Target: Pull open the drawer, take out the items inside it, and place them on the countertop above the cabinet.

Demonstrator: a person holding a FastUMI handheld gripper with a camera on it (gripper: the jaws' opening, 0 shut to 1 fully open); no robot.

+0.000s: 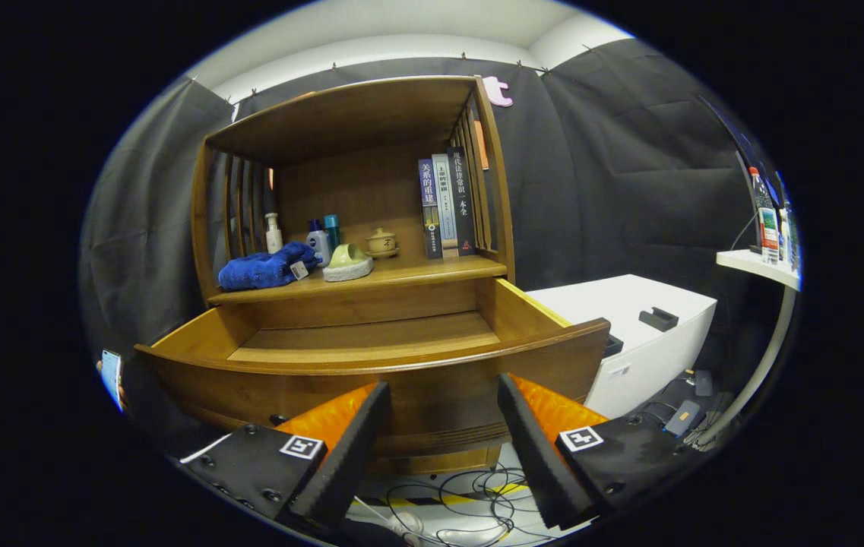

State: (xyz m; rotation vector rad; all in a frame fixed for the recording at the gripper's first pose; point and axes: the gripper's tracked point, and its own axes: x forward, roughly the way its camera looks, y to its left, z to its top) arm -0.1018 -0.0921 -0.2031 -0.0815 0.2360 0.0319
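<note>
**Tool spread, held level before the open drawer**

Tool (443,425) is aimed straight and level at the cabinet, its two fingers wide apart, nothing between them. Left finger (344,448) and right finger (534,448) both sit in front of the drawer front (371,387), a little below its top edge; whether they touch the wood I cannot tell.

Drawer (371,346) is pulled well out toward the tool. Its bare wooden floor shows; no items are seen on the visible part of it.

Table (401,272) above the drawer, at 12 o'clock from the tool, carries the things:
- blue towel (264,267), at 10 o'clock, at the left end
- green dish (348,262) just right of the towel
- small bottles (318,237) behind the towel
- lidded pot (381,241) toward the middle
- books (445,205) upright at the right side, against the slats

At 3 o'clock from the drawer stands a white box (629,319). Cables (469,494) lie on the floor beneath the fingers.
</note>
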